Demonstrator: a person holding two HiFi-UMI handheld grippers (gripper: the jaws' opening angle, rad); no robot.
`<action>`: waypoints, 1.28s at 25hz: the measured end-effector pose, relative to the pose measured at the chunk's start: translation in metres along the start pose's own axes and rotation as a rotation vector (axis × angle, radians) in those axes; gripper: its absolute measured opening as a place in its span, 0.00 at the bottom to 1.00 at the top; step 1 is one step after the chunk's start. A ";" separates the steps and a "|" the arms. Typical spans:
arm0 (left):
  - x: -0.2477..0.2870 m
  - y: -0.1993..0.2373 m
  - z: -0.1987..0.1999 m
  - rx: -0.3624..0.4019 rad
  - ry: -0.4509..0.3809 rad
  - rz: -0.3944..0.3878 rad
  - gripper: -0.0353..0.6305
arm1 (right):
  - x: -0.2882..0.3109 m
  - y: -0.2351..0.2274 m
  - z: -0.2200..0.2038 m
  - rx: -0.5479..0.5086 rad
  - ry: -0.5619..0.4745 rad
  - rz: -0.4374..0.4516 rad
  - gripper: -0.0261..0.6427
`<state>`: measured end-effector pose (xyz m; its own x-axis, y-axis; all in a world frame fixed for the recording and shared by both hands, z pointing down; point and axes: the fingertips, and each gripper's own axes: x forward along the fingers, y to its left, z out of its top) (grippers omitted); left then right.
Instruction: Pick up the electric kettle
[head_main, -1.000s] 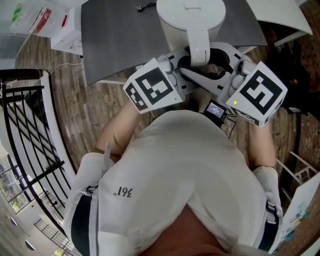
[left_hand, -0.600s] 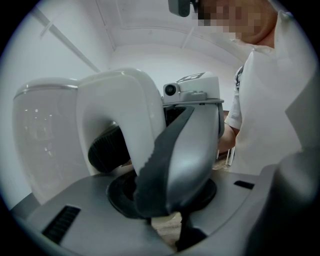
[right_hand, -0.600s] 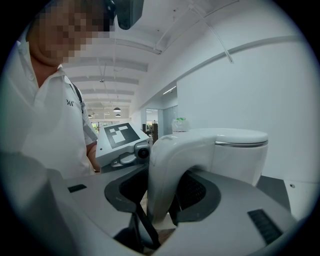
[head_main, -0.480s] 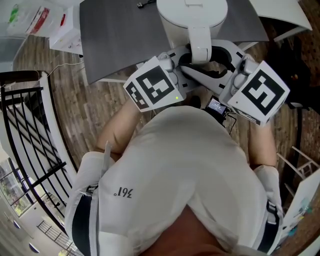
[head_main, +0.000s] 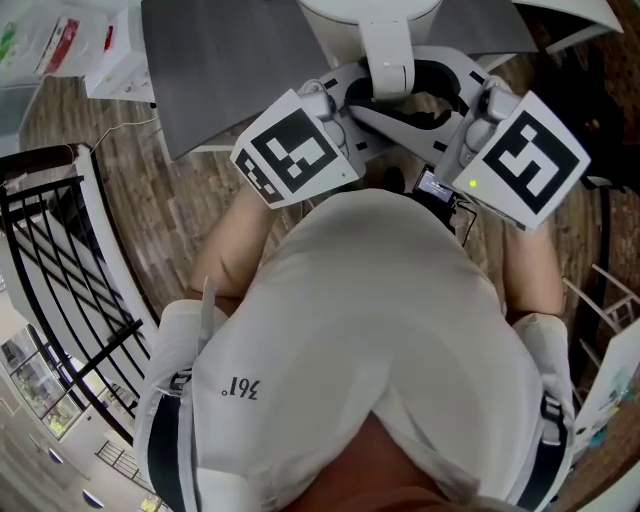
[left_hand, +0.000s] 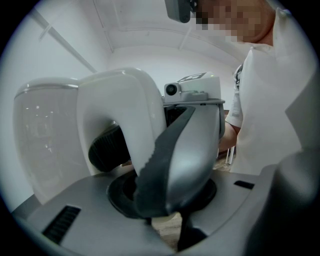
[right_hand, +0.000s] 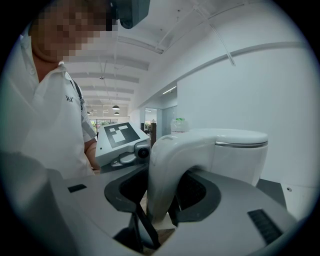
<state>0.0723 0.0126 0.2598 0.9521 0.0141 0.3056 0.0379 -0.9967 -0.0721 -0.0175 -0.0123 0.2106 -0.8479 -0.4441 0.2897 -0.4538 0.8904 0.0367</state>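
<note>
The white electric kettle (head_main: 365, 15) stands at the near edge of the grey table (head_main: 230, 60), its handle (head_main: 388, 55) pointing toward me. My left gripper (head_main: 368, 98) comes at the handle from the left and my right gripper (head_main: 428, 100) from the right. In the left gripper view a silver finger with a toothed dark pad (left_hand: 150, 165) lies against the handle (left_hand: 120, 110). In the right gripper view two dark fingers (right_hand: 137, 225) hug the foot of the handle (right_hand: 170, 165), beside the kettle body (right_hand: 235, 155). The kettle's base is hidden.
A black railing (head_main: 60, 260) runs along the left over the wooden floor (head_main: 170, 220). White packets (head_main: 110, 50) lie at the table's left end. A white rack (head_main: 610, 300) stands at the right. My torso fills the lower head view.
Kettle, table and both grippers sit higher in the head view than a second ago. The grippers keep their places on either side of the handle.
</note>
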 end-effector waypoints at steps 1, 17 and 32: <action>0.001 0.000 0.000 -0.003 0.000 -0.002 0.22 | -0.001 -0.001 -0.001 0.002 0.002 -0.001 0.27; 0.008 0.017 -0.007 -0.005 -0.003 -0.021 0.22 | 0.006 -0.020 -0.008 -0.003 0.010 -0.011 0.27; 0.010 0.018 -0.009 0.010 -0.004 -0.017 0.22 | 0.006 -0.020 -0.010 -0.033 0.011 -0.014 0.27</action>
<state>0.0799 -0.0055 0.2701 0.9526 0.0312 0.3026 0.0570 -0.9954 -0.0770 -0.0110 -0.0319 0.2209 -0.8385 -0.4551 0.2996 -0.4559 0.8871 0.0717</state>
